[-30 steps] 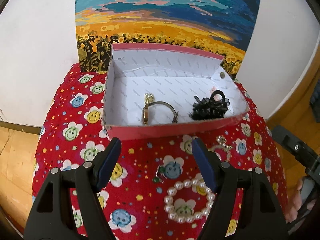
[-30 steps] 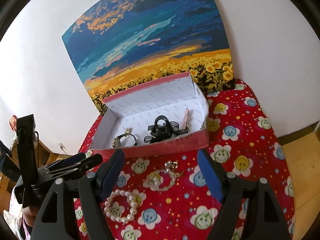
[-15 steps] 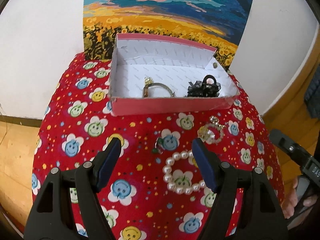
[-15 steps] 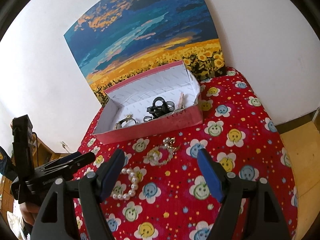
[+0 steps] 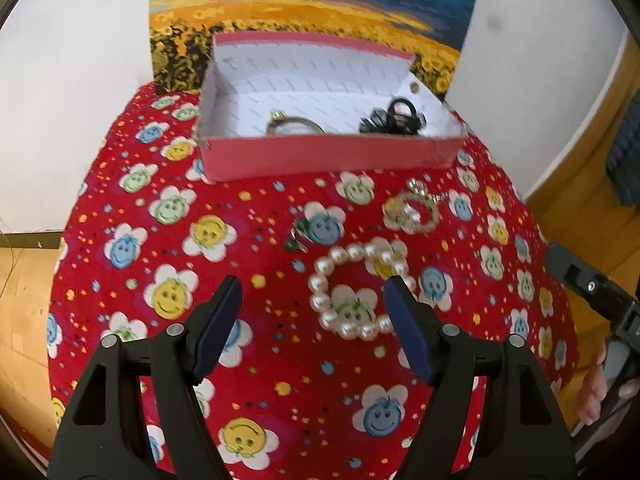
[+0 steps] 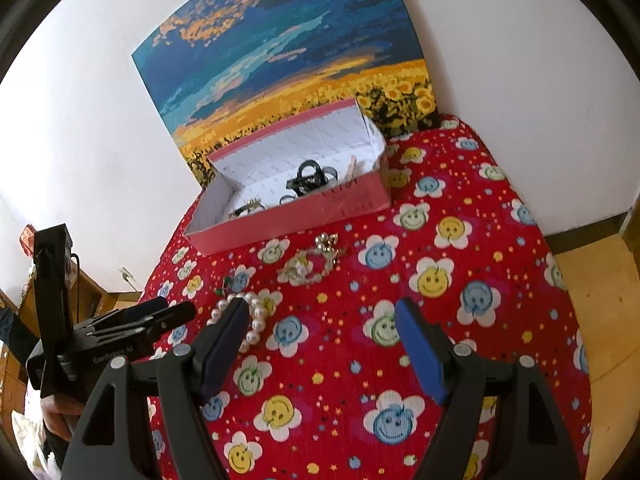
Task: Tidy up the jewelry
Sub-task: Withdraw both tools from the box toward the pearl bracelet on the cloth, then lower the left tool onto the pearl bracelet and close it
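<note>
We hold both tongs, left (image 5: 312, 294) and right (image 6: 320, 318), open and empty above the pearl bracelet (image 5: 358, 290) on the counter (image 5: 280, 360).

The box (image 5: 332, 156) is open at the top, so its white floor can be reached from above; a bangle (image 5: 294, 124) and a black clip (image 5: 394, 118) lie there. Before its front wall, bare cloth (image 5: 248, 240) is left of the pearls (image 5: 356, 292), crystal bracelet (image 5: 412, 210) and green ring (image 5: 298, 238).
</note>
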Motion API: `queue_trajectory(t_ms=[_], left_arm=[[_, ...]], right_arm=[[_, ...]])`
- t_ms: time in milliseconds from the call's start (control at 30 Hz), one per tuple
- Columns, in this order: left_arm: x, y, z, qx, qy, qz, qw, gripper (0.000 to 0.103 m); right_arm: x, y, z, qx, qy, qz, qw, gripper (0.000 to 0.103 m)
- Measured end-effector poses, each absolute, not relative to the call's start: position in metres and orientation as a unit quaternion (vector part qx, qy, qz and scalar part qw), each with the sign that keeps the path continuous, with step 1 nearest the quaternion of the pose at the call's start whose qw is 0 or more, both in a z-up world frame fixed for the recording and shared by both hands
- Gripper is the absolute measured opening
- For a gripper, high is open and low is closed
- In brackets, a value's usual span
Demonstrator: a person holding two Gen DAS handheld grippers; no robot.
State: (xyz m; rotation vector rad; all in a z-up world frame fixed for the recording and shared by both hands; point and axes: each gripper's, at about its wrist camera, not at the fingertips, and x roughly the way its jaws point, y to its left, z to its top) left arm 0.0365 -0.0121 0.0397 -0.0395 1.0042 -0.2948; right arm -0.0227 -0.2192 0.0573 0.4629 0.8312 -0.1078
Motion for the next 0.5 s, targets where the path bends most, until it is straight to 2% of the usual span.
queue_trajectory(t_ms=[500], left_arm=[[0.031,-0.043,0.012,-0.019,0.499,-0.196,0.844,0.071]], right_arm=[[-0.033,-0.228,0.039,0.244,0.415,-0.048,0.875,0.077]])
